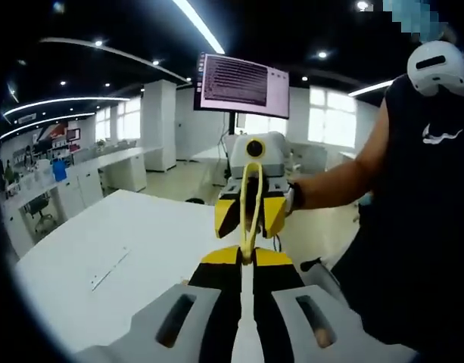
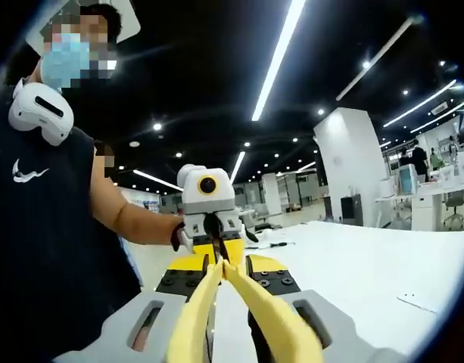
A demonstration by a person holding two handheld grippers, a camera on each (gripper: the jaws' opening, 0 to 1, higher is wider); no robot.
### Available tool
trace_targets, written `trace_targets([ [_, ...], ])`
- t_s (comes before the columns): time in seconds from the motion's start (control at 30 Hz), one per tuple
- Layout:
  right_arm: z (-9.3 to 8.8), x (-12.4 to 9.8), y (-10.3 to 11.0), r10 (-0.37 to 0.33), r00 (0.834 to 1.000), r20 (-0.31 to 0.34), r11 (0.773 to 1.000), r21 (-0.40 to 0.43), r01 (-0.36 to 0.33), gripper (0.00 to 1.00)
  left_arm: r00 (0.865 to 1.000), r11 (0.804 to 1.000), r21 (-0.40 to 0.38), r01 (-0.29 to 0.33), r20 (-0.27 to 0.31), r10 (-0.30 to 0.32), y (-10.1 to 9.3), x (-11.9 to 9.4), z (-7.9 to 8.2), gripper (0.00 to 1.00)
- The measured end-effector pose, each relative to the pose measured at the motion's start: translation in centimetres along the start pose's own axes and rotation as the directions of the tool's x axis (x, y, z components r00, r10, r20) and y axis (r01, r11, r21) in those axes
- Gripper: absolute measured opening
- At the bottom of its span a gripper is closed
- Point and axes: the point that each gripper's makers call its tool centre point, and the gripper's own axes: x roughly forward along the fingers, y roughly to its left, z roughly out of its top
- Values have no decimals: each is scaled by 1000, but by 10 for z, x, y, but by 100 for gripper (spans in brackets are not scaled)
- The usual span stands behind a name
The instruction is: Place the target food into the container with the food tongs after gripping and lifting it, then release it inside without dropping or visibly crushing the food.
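Yellow food tongs (image 1: 248,204) span the gap between my two grippers, which face each other above a white table (image 1: 118,249). In the left gripper view, my left gripper (image 1: 245,261) is shut on the near end of the tongs, and my right gripper (image 1: 250,219) grips the far end, held by a person's hand. In the right gripper view, the two yellow arms of the tongs (image 2: 197,314) spread toward the camera between the jaws of my right gripper (image 2: 221,266). They meet at my left gripper (image 2: 215,246) beyond.
A person in a dark sleeveless top (image 1: 421,227) stands close beside the table (image 2: 360,265). A monitor on a stand (image 1: 243,83) rises behind the grippers. Counters (image 1: 88,170) line the far left wall, and desks (image 2: 432,204) stand at the far right.
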Motion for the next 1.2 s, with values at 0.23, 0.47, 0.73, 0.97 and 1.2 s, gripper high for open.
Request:
trace_targets([
  [0.23, -4, 0, 3, 20, 1000, -22, 1000, 13, -19, 18, 1000, 1000, 12, 8, -28, -7, -3, 1, -1, 0],
  [0.47, -9, 1, 5, 38, 996, -76, 999, -2, -38, 17, 998, 1000, 24, 9, -59, -7, -5, 3, -7, 0],
  [0.73, -9, 2, -1, 2, 998, -65, 1000, 4, -2, 14, 999, 999, 49, -25, -44, 27, 1, 2, -7, 1],
  [0.97, -13, 1, -4, -20, 995, -94, 1000, 6, 20, 19, 998, 996, 76, -49, -28, 51, 4, 4, -7, 11],
  [1.2, -7, -9, -16, -78, 991, -107, 996, -57, 72, 24, 995, 992, 88, -96, -25, 99, 15, -2, -6, 36],
])
